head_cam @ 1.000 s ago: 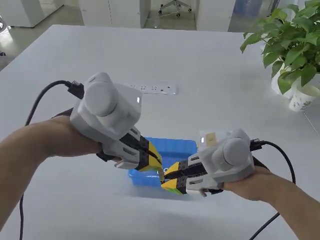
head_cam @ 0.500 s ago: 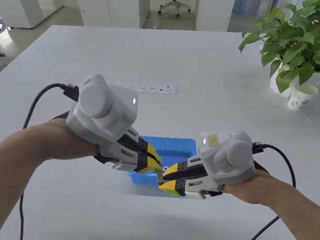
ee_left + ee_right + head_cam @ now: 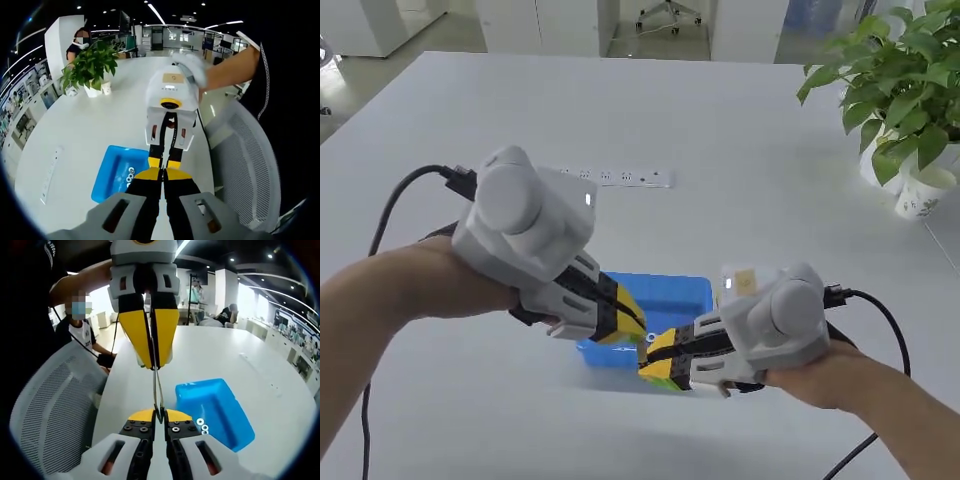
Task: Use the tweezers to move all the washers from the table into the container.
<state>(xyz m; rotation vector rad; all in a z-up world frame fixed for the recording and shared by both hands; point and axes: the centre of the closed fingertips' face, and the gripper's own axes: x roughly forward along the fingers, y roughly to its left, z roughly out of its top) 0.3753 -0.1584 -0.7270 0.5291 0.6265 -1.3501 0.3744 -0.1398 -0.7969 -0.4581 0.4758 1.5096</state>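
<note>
The left tongs (image 3: pixel 625 322) and right tongs (image 3: pixel 660 352) meet tip to tip above the worktop (image 3: pixel 740 150), both pinched narrow on the tweezers (image 3: pixel 157 382), apparently to pass or reseat them, while several washers (image 3: pixel 202 426) lie inside the blue container (image 3: pixel 222 397).

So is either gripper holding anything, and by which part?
The tweezers, held by both: the left gripper pinches one end, the right gripper the other. Which end has the tips I cannot tell.
</note>
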